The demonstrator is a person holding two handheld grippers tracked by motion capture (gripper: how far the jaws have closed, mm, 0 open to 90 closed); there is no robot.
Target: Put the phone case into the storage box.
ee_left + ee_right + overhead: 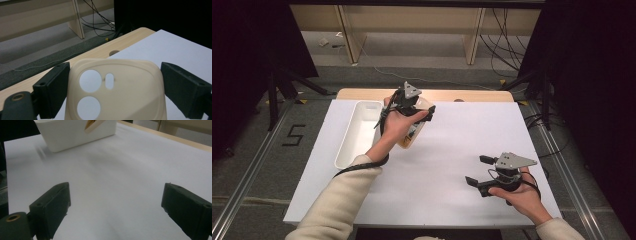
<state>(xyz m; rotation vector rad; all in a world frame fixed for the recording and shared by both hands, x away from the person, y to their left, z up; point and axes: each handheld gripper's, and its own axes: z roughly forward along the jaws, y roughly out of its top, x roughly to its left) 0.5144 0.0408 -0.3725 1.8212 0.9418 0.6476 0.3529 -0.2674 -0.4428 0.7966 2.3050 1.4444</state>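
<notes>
A cream phone case (120,100) with round camera cut-outs sits between the jaws of my left gripper (112,75), which is shut on its two sides. In the high view the left gripper (417,112) is raised over the far middle of the table, and the phone case (411,137) hangs tilted under the hand, beside the white tray (346,142). My right gripper (477,171) rests low near the front right of the table, open, with nothing between its jaws. In its own view the right gripper (115,200) faces bare white sheet, with the case's edge (91,124) far off.
The long white tray (75,135) lies at the table's left, and what shows of its inside looks bare. A white sheet (452,150) covers the table, with a strip of wood (482,95) showing along the far edge. Cables and stands are on the floor beyond.
</notes>
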